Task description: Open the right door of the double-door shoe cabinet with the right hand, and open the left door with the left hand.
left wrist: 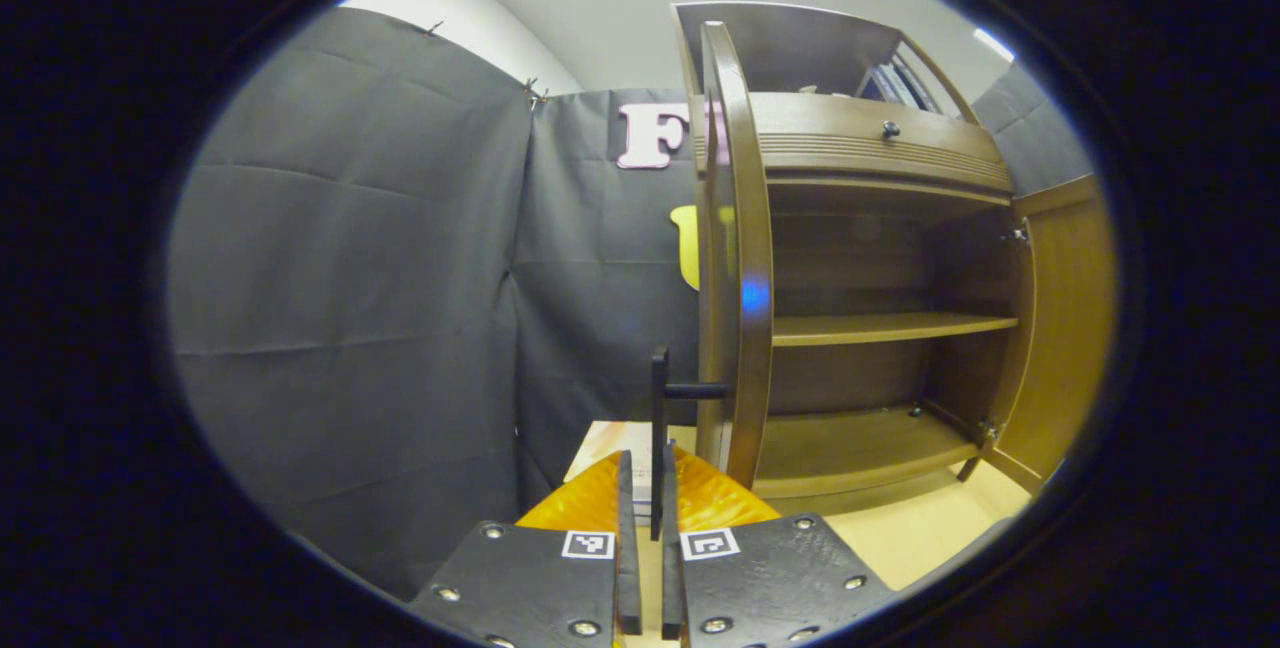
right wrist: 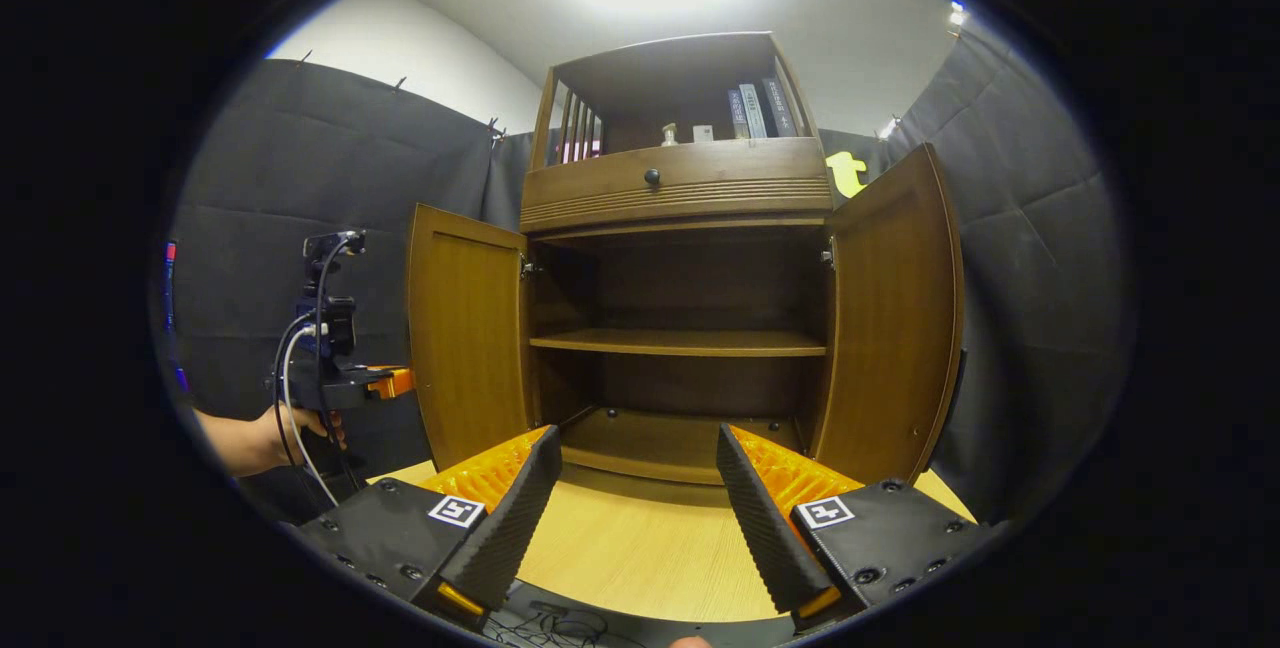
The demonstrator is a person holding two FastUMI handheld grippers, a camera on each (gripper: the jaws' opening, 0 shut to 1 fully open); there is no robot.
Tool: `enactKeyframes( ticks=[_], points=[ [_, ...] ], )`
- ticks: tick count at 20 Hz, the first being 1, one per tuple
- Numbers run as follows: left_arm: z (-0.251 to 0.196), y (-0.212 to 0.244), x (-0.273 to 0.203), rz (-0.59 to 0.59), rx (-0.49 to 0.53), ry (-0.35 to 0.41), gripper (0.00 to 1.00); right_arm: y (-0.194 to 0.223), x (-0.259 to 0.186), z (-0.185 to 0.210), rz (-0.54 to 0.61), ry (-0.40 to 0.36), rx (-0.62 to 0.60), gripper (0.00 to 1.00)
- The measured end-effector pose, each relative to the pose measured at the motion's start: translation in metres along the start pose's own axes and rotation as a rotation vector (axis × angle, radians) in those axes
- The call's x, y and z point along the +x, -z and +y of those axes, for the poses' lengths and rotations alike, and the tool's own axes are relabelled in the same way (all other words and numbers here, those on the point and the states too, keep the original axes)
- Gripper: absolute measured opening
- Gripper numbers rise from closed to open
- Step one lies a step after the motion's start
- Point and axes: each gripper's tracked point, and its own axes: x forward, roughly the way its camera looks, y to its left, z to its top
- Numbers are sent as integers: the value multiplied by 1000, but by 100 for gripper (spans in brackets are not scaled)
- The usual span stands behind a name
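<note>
The brown wooden shoe cabinet (right wrist: pixel 680 198) stands with both doors swung out. Its left door (right wrist: pixel 468 338) appears edge-on in the left gripper view (left wrist: pixel 738 258). That door's thin dark handle bar (left wrist: pixel 658 408) runs down between the fingers of my left gripper (left wrist: pixel 647 460), which is shut on it. In the right gripper view a hand (right wrist: pixel 265 438) holds that left gripper (right wrist: pixel 345 380) at the left door's outer side. The right door (right wrist: pixel 890 318) (left wrist: pixel 1065 328) stands wide. My right gripper (right wrist: pixel 640 488) is open and holds nothing, a short way in front of the cabinet's bottom shelf (right wrist: pixel 660 438).
Both inner shelves (right wrist: pixel 680 340) are bare. Above them is a drawer with a dark knob (right wrist: pixel 651 176), and an upper shelf with books (right wrist: pixel 755 108). The cabinet stands on a light wooden surface (right wrist: pixel 630 548). Black cloth walls close in on both sides. Cables (right wrist: pixel 540 618) lie near the front edge.
</note>
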Motion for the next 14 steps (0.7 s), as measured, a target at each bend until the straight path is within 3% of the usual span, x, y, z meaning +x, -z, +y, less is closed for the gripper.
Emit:
enactKeyframes(
  ticks=[9,13,14],
  points=[
    [15,-10,-2,-52,13,-40,15,-12,-17,-13,-47,84,24,96],
    [13,-16,-8,-78,15,-25,4,-18,-20,-34,-60,143,17,96],
    [12,-16,-9,-84,13,-18,6,-20,-21,-40,-62,157,18,96]
  ],
)
